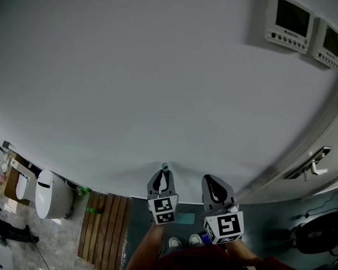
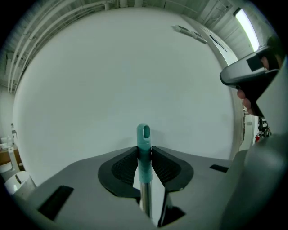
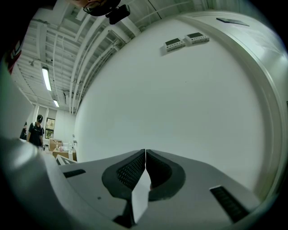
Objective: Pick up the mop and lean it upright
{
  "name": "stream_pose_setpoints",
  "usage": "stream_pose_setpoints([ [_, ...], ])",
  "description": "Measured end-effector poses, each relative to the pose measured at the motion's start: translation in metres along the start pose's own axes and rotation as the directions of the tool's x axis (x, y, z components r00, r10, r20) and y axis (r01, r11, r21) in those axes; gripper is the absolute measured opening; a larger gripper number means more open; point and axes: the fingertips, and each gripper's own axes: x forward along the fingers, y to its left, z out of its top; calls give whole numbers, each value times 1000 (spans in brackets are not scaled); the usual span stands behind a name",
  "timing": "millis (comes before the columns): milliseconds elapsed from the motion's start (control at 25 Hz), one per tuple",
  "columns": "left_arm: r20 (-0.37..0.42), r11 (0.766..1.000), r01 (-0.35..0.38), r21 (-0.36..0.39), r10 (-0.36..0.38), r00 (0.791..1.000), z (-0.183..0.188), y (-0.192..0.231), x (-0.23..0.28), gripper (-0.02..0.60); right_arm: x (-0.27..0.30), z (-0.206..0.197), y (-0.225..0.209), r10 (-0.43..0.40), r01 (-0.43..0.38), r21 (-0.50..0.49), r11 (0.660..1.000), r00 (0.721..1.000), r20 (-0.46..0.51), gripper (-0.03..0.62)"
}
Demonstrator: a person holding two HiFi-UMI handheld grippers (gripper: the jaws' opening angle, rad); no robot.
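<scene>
the left claw (image 1: 163, 175) is clamped on the mop handle (image 2: 143, 155). in the left gripper view both ribbed pads (image 2: 120, 168) press on the teal end cap from either side, just under its hang hole. the bare metal shaft runs down between them and out of sight. the handle stands upright, its teal tip poking a little above the claw's fingertips, close in front of the plain white wall (image 1: 156, 77). whether the tip touches the wall cannot be told, and the mop's head is in no view.

the right claw (image 3: 145, 152) is empty, its jaws closed tip to tip with nothing between them. in the head view it sits just beside the left one, on its right, and faces the same wall.

below the claws the person's shoes (image 1: 184, 242) stand on the dark grey floor (image 1: 140, 227), near the foot of the wall. a wooden slatted platform (image 1: 103, 231) lies on the floor to the left of the shoes, one end at the foot of the wall. a white toilet (image 1: 49, 199) stands just past the platform's far left side. high on the wall to the right hang two control panels (image 1: 289, 19), side by side. lower on that side a metal door handle (image 1: 315, 164) juts from a pale door. in the right gripper view a person in dark clothes (image 3: 35, 128) stands far off to the left.
</scene>
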Motion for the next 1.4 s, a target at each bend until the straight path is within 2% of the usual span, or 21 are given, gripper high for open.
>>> stream_pose_setpoints([
  [360, -1, 1000, -10, 6, 10, 1000, 0, -3, 10, 109, -1, -5, -8, -9, 10, 4, 1000, 1000, -8, 18],
  [960, -16, 999, -23, 38, 24, 1000, -1, -3, 13, 120, 2, -1, 3, 20, -20, -3, 1000, 1000, -3, 18],
  [1000, -19, 999, -28, 41, 29, 999, -1, -1, 13, 133, 1, -1, 3, 19, -19, -3, 1000, 1000, -3, 18],
  [1080, -17, 999, -35, 33, 36, 999, 0, 1, 12, 198, 0, -1, 3, 17, -17, -3, 1000, 1000, -2, 18],
  [1400, -5, 1000, -8, 27, 8, 1000, 6, -1, 9, 268, -3, -2, 1, 2, -2, 4, 1000, 1000, -2, 18],
])
